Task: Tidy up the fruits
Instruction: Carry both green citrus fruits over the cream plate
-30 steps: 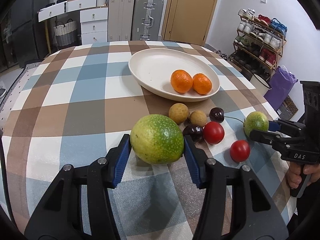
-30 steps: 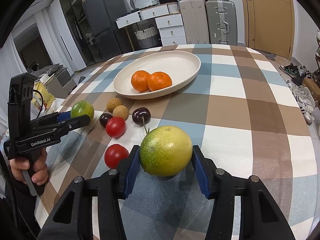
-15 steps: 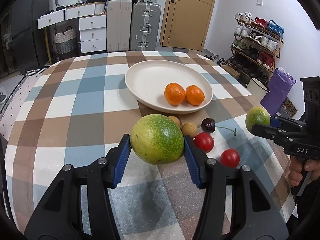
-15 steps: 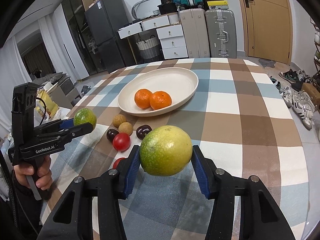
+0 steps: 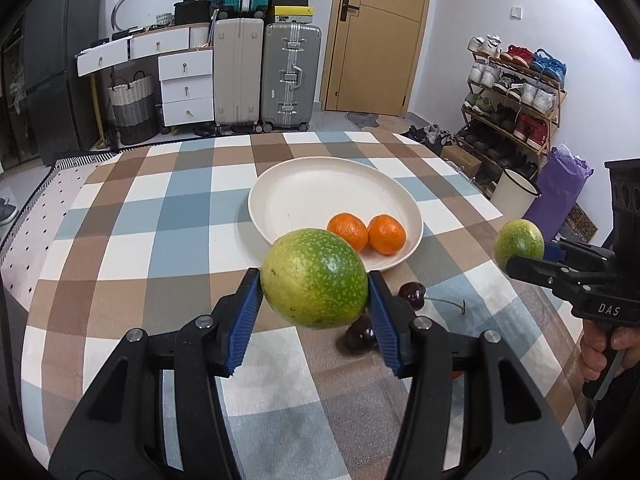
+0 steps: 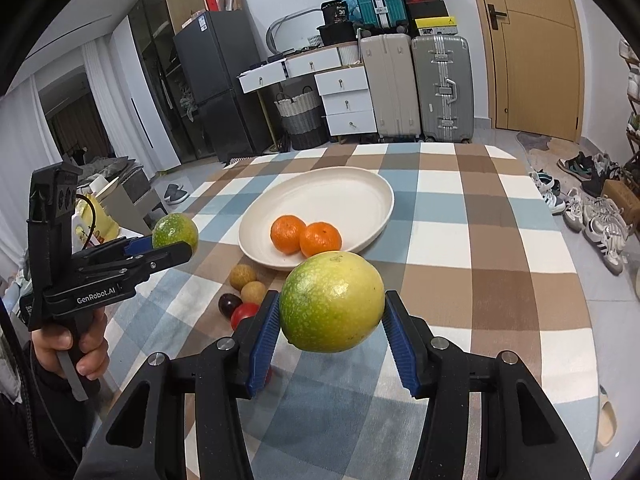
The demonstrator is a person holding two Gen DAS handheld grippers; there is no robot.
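My left gripper (image 5: pixel 315 314) is shut on a green speckled fruit (image 5: pixel 315 278), held above the checked table. My right gripper (image 6: pixel 332 328) is shut on a green-yellow fruit (image 6: pixel 332 306), also lifted; it also shows in the left wrist view (image 5: pixel 519 243). The left gripper's fruit shows in the right wrist view (image 6: pixel 175 231). A white plate (image 5: pixel 312 188) holds two oranges (image 5: pixel 347 231) (image 5: pixel 386 234). Two dark cherries (image 5: pixel 412 295) (image 5: pixel 360 338), two longans (image 6: pixel 243 276) (image 6: pixel 253 292) and a red tomato (image 6: pixel 244 312) lie on the cloth in front of the plate.
The checked tablecloth (image 5: pixel 160 216) covers a round table. Suitcases (image 5: pixel 290 76), white drawers (image 5: pixel 186 84) and a door (image 5: pixel 380 32) stand behind. A shoe rack (image 5: pixel 516 92) and a purple bag (image 5: pixel 560 188) are right of the table.
Both grippers have risen from the table with their green fruits held. The plate and loose fruits have not moved.
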